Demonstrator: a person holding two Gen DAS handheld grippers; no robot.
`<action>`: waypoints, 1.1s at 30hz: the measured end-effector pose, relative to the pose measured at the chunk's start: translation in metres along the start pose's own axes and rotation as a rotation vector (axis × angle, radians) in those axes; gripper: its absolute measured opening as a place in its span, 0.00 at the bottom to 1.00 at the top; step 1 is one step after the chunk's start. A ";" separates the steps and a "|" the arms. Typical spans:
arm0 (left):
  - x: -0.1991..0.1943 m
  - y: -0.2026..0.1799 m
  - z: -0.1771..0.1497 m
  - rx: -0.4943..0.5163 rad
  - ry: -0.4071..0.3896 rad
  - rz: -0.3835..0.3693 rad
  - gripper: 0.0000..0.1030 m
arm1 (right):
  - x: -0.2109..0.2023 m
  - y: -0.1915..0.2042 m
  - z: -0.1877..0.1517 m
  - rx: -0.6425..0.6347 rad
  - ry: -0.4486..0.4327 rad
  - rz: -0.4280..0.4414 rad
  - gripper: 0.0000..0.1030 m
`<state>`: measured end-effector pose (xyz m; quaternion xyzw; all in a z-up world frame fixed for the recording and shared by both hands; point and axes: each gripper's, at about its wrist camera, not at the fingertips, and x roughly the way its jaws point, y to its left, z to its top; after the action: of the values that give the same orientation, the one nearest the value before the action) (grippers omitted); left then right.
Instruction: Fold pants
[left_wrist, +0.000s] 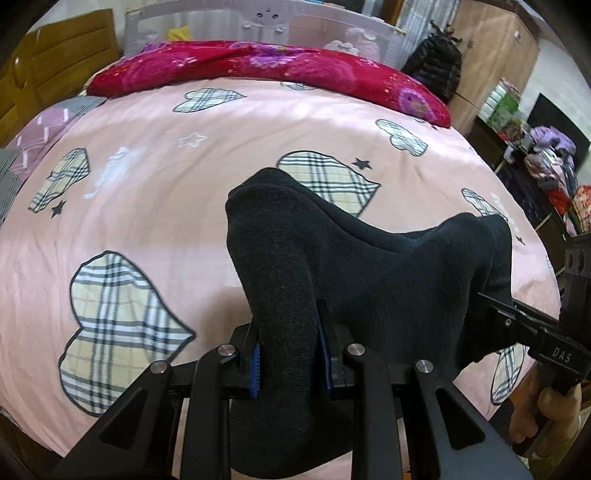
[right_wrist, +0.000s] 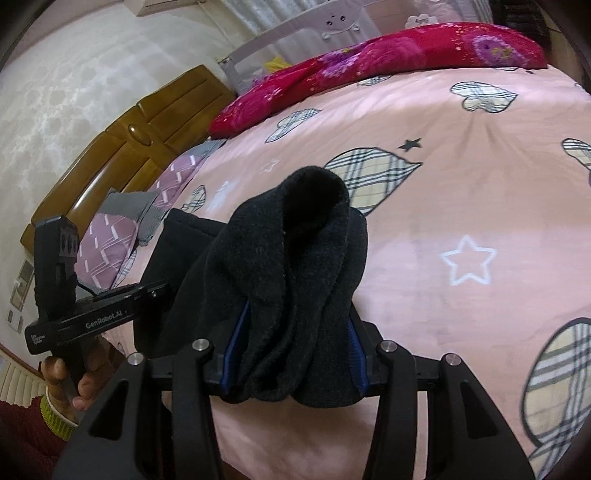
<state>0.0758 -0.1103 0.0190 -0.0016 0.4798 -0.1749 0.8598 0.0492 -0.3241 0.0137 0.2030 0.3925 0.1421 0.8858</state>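
Observation:
The black pants (left_wrist: 369, 280) hang bunched between my two grippers above the pink bed. My left gripper (left_wrist: 290, 354) is shut on a thick fold of the pants, its blue pads (left_wrist: 256, 369) pressed on either side. My right gripper (right_wrist: 295, 354) is shut on another thick fold of the pants (right_wrist: 303, 266), which rises in a hump in front of it. In the left wrist view the right gripper (left_wrist: 495, 299) bites the cloth at the right. In the right wrist view the left gripper (right_wrist: 162, 286) holds the cloth at the left.
The bed has a pink cover (left_wrist: 184, 221) with plaid hearts and stars. A red floral quilt (left_wrist: 258, 66) lies along the far side. A purple pillow (right_wrist: 110, 247) and wooden headboard (right_wrist: 147, 140) are at the left. A wardrobe (left_wrist: 495, 59) and cluttered clothes (left_wrist: 550, 162) stand right.

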 end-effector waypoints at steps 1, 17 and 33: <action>0.001 -0.004 0.000 0.006 0.001 -0.002 0.23 | -0.002 -0.002 0.000 0.002 -0.003 -0.005 0.48; 0.050 -0.025 0.007 0.028 0.063 -0.026 0.23 | -0.002 -0.041 -0.003 0.055 0.018 -0.062 0.48; 0.082 -0.006 0.000 0.007 0.087 -0.003 0.56 | 0.013 -0.066 -0.014 0.077 0.038 -0.141 0.64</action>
<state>0.1133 -0.1409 -0.0479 0.0084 0.5163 -0.1780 0.8377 0.0530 -0.3733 -0.0339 0.2062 0.4276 0.0677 0.8775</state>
